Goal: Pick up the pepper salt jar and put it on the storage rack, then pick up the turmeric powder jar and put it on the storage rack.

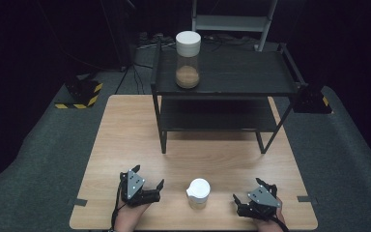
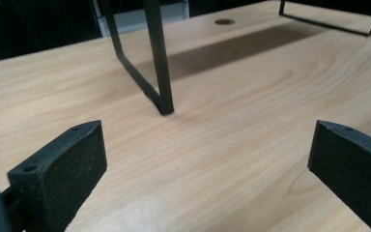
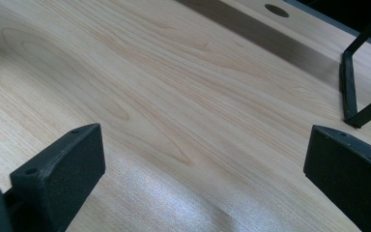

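Resting spread and empty on the counter point(image 1: 125, 130), left claw point(image 1: 147, 180) and right claw point(image 1: 252, 192) flank the white-lidded jar point(image 1: 198, 193); approach it level, pinch below the lid.

A light wooden table point(image 1: 125, 130) carries a black two-tier metal shelf rack point(image 1: 222, 92) well ahead of both claws. A small white-lidded jar point(image 1: 198, 192) stands between the left gripper point(image 1: 147, 181) and right gripper point(image 1: 251, 195); its contents are probably pale.
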`<state>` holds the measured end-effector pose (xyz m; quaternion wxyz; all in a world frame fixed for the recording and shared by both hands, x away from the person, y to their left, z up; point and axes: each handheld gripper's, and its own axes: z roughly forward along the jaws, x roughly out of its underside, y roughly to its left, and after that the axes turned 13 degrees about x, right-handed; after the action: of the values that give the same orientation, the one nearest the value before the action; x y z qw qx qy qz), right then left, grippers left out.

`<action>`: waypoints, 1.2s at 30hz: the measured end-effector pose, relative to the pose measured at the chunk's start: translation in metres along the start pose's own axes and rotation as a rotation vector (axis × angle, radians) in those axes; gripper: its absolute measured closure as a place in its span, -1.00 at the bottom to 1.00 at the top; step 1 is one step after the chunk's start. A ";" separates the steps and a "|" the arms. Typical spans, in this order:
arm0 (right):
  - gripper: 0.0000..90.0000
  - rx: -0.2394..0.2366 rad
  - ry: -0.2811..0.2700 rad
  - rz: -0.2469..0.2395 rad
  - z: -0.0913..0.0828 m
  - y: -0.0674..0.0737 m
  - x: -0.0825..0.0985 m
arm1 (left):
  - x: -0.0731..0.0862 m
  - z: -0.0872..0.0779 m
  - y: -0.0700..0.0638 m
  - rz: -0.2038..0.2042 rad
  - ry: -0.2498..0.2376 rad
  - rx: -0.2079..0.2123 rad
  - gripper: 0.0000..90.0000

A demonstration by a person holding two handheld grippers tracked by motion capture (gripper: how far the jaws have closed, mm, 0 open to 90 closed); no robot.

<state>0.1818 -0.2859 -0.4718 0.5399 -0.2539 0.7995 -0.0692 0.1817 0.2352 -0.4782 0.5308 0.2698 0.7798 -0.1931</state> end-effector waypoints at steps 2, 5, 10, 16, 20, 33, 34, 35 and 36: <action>-1.00 0.002 0.001 -0.003 0.000 0.001 0.000 | 0.004 0.000 -0.002 0.009 0.018 -0.009 -0.99; -1.00 0.003 0.000 -0.005 -0.001 0.001 0.000 | 0.009 -0.001 -0.003 0.016 0.041 -0.014 -0.99; -1.00 0.005 -0.002 -0.003 -0.001 0.001 0.000 | 0.010 -0.003 -0.006 0.031 0.060 -0.023 -0.99; -1.00 -0.008 -0.031 0.013 -0.002 -0.003 0.006 | 0.005 -0.001 -0.020 0.123 0.128 -0.042 -0.99; -1.00 -0.017 -0.049 0.039 -0.004 -0.006 0.011 | 0.003 0.000 -0.019 0.144 0.143 -0.025 -0.99; -1.00 -0.010 -0.080 0.060 -0.006 -0.007 0.017 | 0.003 0.000 -0.019 0.157 0.148 -0.017 -0.99; -1.00 -0.007 -0.078 0.065 -0.007 -0.006 0.017 | 0.003 0.000 -0.020 0.158 0.147 -0.020 -0.99; -1.00 -0.007 -0.078 0.069 -0.007 -0.006 0.017 | 0.003 0.000 -0.020 0.158 0.147 -0.022 -0.99; -1.00 -0.007 -0.078 0.069 -0.007 -0.006 0.017 | 0.003 0.000 -0.020 0.158 0.147 -0.022 -0.99</action>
<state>0.1722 -0.3007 -0.4808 0.5717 -0.2307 0.7864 -0.0381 0.1684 0.2202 -0.4808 0.4886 0.3380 0.7951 -0.1220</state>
